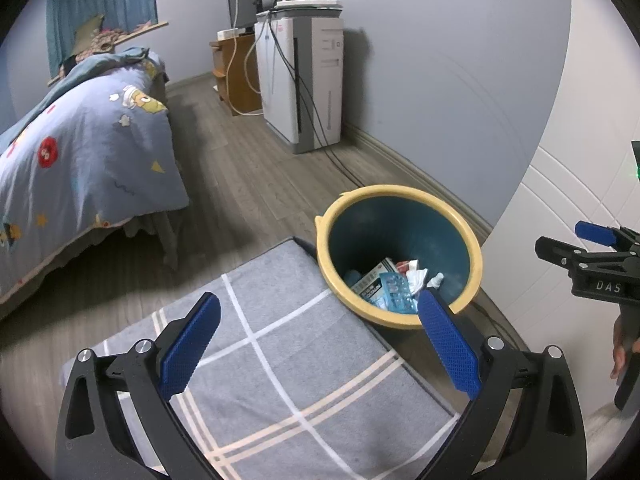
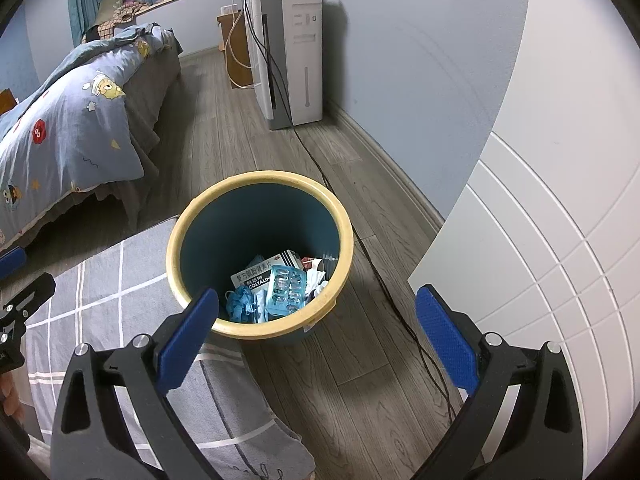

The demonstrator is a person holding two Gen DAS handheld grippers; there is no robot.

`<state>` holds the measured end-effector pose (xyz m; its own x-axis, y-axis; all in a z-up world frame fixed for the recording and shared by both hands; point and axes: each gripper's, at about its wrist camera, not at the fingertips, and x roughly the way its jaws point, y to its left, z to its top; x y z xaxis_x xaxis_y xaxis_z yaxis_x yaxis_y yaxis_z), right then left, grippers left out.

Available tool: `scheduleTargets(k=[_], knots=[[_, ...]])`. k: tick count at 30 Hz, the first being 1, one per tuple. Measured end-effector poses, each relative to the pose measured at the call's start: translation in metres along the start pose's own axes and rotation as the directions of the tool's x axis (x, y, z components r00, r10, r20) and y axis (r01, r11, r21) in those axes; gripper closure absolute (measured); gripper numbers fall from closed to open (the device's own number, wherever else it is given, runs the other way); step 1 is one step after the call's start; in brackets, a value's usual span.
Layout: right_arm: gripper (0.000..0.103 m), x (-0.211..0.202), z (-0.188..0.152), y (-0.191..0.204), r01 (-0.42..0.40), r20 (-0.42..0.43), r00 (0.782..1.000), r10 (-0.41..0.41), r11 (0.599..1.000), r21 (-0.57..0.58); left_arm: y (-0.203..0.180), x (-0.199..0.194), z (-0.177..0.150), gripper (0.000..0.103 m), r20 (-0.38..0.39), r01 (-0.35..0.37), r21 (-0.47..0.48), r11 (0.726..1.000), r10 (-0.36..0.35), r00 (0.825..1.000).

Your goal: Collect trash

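A teal bin with a yellow rim (image 1: 472,248) (image 2: 176,240) stands on the wood floor. Inside it lie a medicine box (image 2: 256,276), a blue blister pack (image 2: 286,290) (image 1: 394,290), crumpled blue material (image 2: 240,304) and white scraps (image 1: 418,276). My left gripper (image 1: 318,314) hovers open over a grey checked cushion (image 1: 288,368), just left of the bin, with nothing between its fingers. My right gripper (image 2: 318,308) hangs open above the bin's near rim, also empty. In the left wrist view the right gripper (image 1: 600,240) shows at the right edge.
A bed with a blue patterned quilt (image 1: 80,140) fills the left. A white appliance (image 1: 312,80) and a wooden cabinet (image 1: 236,72) stand by the far wall. A black cable (image 2: 392,292) runs along the floor past the bin. A white panelled door (image 2: 540,260) is on the right.
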<state>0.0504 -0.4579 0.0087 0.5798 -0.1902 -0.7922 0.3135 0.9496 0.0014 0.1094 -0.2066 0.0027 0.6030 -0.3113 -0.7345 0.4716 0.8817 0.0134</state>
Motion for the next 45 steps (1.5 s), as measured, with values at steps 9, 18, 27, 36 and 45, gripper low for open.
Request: scheduleTargets(k=[9, 18, 27, 36, 45], knots=[[0.006, 0.0005, 0.0000, 0.0004, 0.003, -0.001, 1.000, -0.003, 1.000, -0.002, -0.0015, 0.0008, 0.0007, 0.005, 0.000, 0.000, 0.000, 1.000, 0.000, 1.000], [0.006, 0.0020, -0.0012, 0.0010, 0.004, -0.004, 1.000, -0.004, 1.000, -0.005, -0.0033, 0.0011, 0.0009, 0.005, 0.000, -0.001, 0.000, 1.000, 0.001, 1.000], [0.006, 0.0029, -0.0011, 0.0015, 0.004, -0.006, 1.000, -0.004, 1.000, -0.008, -0.0028, 0.0012, 0.0004, 0.005, 0.000, 0.001, 0.002, 1.000, -0.001, 1.000], [0.006, 0.0032, -0.0019, 0.0017, 0.005, -0.007, 1.000, -0.005, 1.000, -0.008, -0.0033, 0.0014, 0.0002, 0.005, 0.000, 0.000, 0.002, 1.000, 0.000, 1.000], [0.006, 0.0045, -0.0049, 0.0004, 0.006, -0.007, 1.000, -0.006, 1.000, -0.006, -0.0019, 0.0003, 0.0008, 0.005, 0.011, 0.017, -0.001, 1.000, -0.017, 1.000]])
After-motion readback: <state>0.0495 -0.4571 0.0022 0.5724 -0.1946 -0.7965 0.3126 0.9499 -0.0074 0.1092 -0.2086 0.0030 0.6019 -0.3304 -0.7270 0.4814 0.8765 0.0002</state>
